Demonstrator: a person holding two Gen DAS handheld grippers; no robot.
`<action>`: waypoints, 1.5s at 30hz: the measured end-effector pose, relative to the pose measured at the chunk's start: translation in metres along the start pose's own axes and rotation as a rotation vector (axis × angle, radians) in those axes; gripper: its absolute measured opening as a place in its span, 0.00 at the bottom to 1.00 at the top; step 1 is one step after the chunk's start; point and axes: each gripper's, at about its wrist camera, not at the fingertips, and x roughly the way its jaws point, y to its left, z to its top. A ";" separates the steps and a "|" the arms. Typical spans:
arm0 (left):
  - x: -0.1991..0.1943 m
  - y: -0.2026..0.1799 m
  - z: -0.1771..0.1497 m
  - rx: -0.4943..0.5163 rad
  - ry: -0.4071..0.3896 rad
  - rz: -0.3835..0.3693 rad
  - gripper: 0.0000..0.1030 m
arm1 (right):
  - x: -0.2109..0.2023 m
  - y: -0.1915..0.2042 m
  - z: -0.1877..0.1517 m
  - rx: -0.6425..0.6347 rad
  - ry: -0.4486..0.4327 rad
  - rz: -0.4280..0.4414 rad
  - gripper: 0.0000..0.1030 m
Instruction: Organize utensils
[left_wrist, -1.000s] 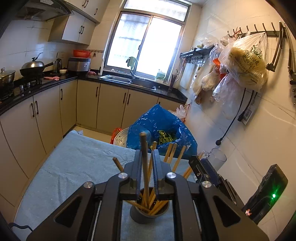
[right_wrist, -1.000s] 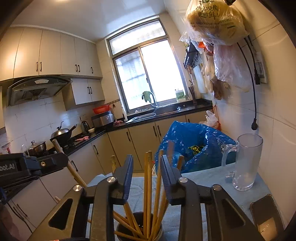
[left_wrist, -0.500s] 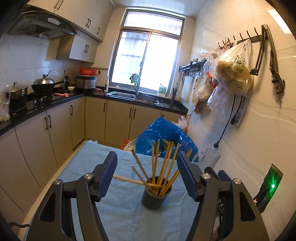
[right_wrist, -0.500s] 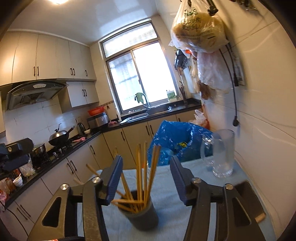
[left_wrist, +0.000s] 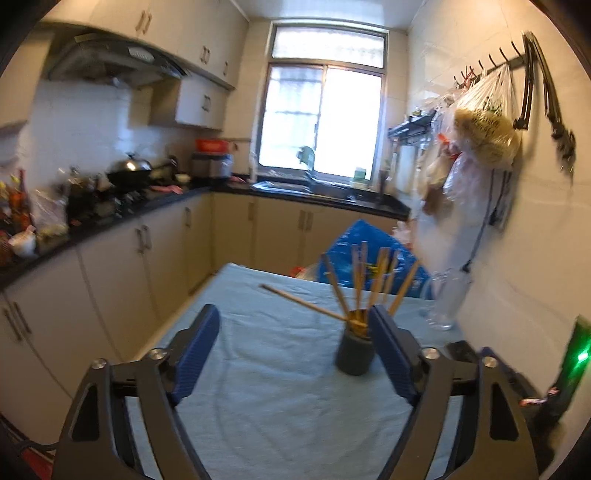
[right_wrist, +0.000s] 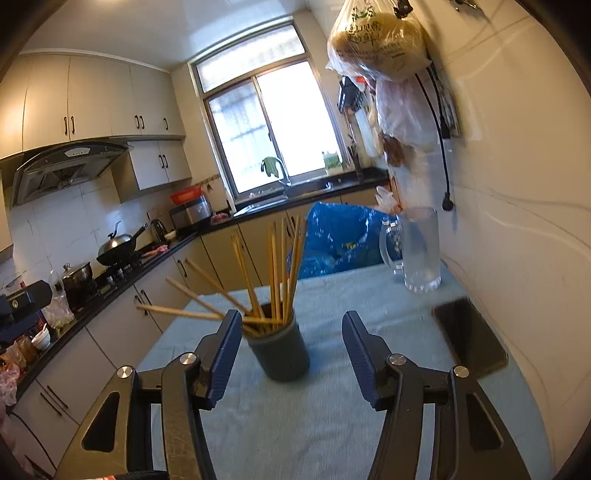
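Note:
A dark grey holder cup (left_wrist: 355, 350) stands upright on the light blue table cloth (left_wrist: 280, 398) and holds several wooden chopsticks (left_wrist: 360, 280); one leans far out to the left. In the right wrist view the cup (right_wrist: 279, 350) and its chopsticks (right_wrist: 277, 273) sit just ahead, between the jaws' line. My left gripper (left_wrist: 295, 343) is open and empty, pulled back from the cup, which stands by its right finger. My right gripper (right_wrist: 291, 343) is open and empty, close behind the cup.
A glass mug (right_wrist: 419, 251) stands at the far right of the table by the wall. A black phone (right_wrist: 469, 338) lies flat on the right. A blue plastic bag (right_wrist: 340, 236) is beyond the table's far edge. Bags hang on the right wall (left_wrist: 480, 133). Cabinets run along the left.
The left gripper let go of a chopstick into the cup and opened. Both grippers opened wide and drew back from the cup.

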 end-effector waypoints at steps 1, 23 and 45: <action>-0.006 0.001 -0.005 0.009 -0.017 0.025 0.89 | -0.003 0.001 -0.004 -0.001 0.007 -0.004 0.60; -0.035 0.010 -0.038 0.035 -0.031 0.180 1.00 | -0.026 0.022 -0.052 -0.095 0.112 -0.050 0.65; 0.010 -0.003 -0.074 0.072 0.221 0.099 1.00 | -0.012 0.015 -0.067 -0.138 0.196 -0.121 0.67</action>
